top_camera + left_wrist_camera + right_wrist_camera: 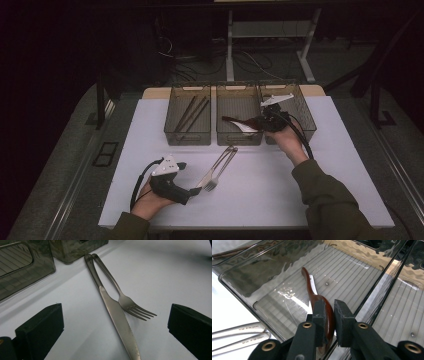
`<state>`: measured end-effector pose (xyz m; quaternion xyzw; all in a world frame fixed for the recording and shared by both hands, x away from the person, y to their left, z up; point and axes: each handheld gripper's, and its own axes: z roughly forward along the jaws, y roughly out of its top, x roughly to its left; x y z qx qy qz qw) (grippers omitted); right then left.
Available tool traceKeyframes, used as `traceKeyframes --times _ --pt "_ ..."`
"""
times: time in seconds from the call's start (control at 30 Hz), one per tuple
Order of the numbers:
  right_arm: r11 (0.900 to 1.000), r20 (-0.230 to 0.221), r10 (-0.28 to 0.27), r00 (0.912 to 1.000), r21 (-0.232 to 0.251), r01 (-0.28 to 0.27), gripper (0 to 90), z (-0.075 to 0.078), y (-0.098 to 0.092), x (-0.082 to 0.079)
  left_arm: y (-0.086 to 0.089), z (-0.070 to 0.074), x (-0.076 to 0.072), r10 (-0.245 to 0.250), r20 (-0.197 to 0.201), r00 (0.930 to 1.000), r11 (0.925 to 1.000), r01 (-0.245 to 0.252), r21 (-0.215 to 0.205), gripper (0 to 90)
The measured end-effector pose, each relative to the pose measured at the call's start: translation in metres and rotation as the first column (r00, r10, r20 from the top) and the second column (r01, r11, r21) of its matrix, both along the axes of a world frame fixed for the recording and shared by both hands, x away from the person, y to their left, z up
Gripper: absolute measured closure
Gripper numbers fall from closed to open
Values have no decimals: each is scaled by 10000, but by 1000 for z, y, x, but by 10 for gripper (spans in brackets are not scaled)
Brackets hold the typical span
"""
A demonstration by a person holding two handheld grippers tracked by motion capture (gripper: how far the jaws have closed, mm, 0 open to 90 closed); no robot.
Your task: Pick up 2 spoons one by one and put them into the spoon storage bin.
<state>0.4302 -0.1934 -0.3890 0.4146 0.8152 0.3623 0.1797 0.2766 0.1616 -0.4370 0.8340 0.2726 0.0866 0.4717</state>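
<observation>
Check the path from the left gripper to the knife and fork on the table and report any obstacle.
Nothing visible blocks it. The left gripper is open, and the knife and fork lie on the bare white table between its jaws, the fork's head touching the knife.

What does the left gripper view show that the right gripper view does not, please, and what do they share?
Left gripper view alone: the fork's tines, the knife's blade, and the left gripper with its jaws wide open either side of them.
Right gripper view alone: the right gripper shut on a brown spoon over the middle bin.
Both: the cutlery handles, smoky bins and the white table.
</observation>
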Motion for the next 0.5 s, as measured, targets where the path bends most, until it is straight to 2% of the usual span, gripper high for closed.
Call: traceKeyframes --times 0.17,0.3,0.5 --pt "9998 69 40 10000 176 -41 705 2 -1 -2 0 0 0 4 -1 10000 10000 -4 -3 0" --pt "9976 140 59 9999 688 -69 601 6 -5 -6 0 0 0 20 7 10000 10000 -20 -4 0" --pt "9876 272 276 9993 1536 -314 459 12 -16 -20 0 0 0 23 8 10000 10000 -23 14 0"
